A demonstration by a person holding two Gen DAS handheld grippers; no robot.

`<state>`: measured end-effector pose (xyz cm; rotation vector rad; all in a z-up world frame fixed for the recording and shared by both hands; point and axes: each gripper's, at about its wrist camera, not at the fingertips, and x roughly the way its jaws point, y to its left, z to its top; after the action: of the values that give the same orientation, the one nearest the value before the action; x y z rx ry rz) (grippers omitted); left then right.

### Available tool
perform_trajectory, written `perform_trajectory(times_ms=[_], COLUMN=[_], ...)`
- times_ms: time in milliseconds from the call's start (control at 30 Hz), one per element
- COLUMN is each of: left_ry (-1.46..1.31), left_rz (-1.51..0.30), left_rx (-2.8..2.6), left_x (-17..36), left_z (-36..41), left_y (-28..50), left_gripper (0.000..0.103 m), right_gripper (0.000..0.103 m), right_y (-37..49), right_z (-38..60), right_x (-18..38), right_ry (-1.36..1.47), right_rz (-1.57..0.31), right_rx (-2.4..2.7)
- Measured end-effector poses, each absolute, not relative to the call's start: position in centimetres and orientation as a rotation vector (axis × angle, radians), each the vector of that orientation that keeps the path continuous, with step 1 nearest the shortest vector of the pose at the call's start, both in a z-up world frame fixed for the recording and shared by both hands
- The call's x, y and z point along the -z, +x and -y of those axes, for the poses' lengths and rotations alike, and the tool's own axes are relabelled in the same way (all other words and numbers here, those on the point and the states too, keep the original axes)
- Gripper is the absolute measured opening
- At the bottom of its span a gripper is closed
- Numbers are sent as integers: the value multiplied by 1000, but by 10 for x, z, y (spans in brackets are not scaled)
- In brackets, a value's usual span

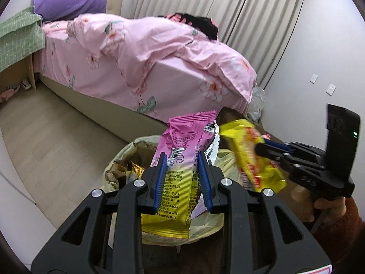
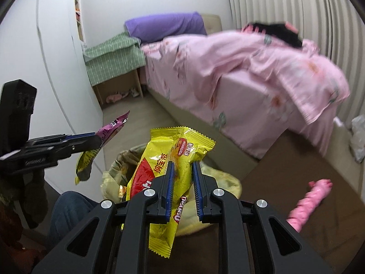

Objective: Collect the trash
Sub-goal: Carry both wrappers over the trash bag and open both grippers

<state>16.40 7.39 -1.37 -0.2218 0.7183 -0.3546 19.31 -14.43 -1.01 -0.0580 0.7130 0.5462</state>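
Your left gripper (image 1: pixel 181 157) pinched a pink wrapper (image 1: pixel 182 141); your right gripper (image 2: pixel 183 166) pinched a yellow wrapper (image 2: pixel 168 159). Both wrappers hung over the lined bin (image 1: pixel 118 159), beside the bed (image 1: pixel 141 64).

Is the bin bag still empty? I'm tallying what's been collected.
No: crumpled wrappers already lie inside the bin bag in the left wrist view.

"Nabati", "Richeese" and "纳宝帝" on yellow wrapper (image 2: pixel 168 178), pink wrapper (image 1: pixel 182 150) print too small
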Motion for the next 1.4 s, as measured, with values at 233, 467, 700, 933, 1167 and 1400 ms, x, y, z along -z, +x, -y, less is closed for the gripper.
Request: perform_trajectory(times_ms=[233, 467, 700, 933, 1167, 1400], left_ry=[-242, -271, -277, -272, -281, -278], left_rz=[-829, -922, -962, -981, -977, -974], left_rx=[361, 347, 345, 351, 360, 385], left_x=[63, 104, 120, 126, 122, 118], left_z=[-77, -80, -81, -80, -79, -69], left_y=[197, 218, 222, 220, 219, 216], left_gripper=[26, 26, 26, 26, 26, 26], right_gripper=[17, 17, 17, 17, 17, 17], right_y=[232, 251, 255, 254, 252, 247], right_z=[120, 112, 110, 107, 111, 121], right_x=[56, 87, 101, 108, 101, 95], right_ry=[-17, 6, 6, -4, -11, -20], right_rz=[-835, -930, -979, -997, -962, -942], right_rx=[-578, -595, -602, -591, -573, -549])
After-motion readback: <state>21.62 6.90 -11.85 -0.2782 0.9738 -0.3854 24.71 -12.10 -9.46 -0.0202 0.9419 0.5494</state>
